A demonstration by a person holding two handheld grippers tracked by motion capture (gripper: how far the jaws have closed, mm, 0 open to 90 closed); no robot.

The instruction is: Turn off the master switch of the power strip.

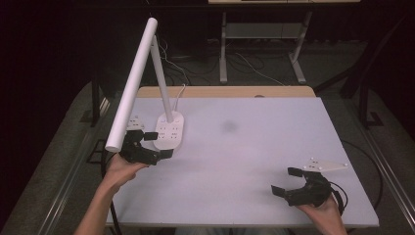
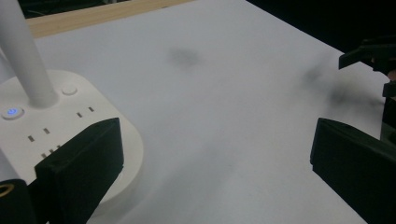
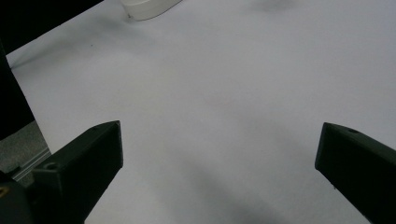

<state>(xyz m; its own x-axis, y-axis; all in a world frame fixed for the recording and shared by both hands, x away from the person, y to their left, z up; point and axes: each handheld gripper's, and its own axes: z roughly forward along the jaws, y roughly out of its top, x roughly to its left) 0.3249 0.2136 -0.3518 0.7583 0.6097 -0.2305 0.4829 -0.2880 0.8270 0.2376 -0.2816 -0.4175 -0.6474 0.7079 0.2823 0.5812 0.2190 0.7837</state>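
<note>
Both your claws, left claw [image 1: 157, 143] and right claw [image 1: 286, 181], gape empty; lamp [image 1: 169, 131] untouched, blue light on, nothing visibly done yet.

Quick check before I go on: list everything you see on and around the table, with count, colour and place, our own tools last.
desk lamp: one, white, far left of the table; oval base with a lit blue button, slanted stem, long tube head reaching toward the near left.
table: one, white top with a wooden strip along the far edge; faint dark smudge near the middle.
cables: several, pale, on the floor beyond the table.
frame legs: grey, behind the table.
left tool: one, black, jaws open, one jaw over the near edge of the lamp base.
right tool: one, black, jaws open, near right of the table, holding nothing.
</note>
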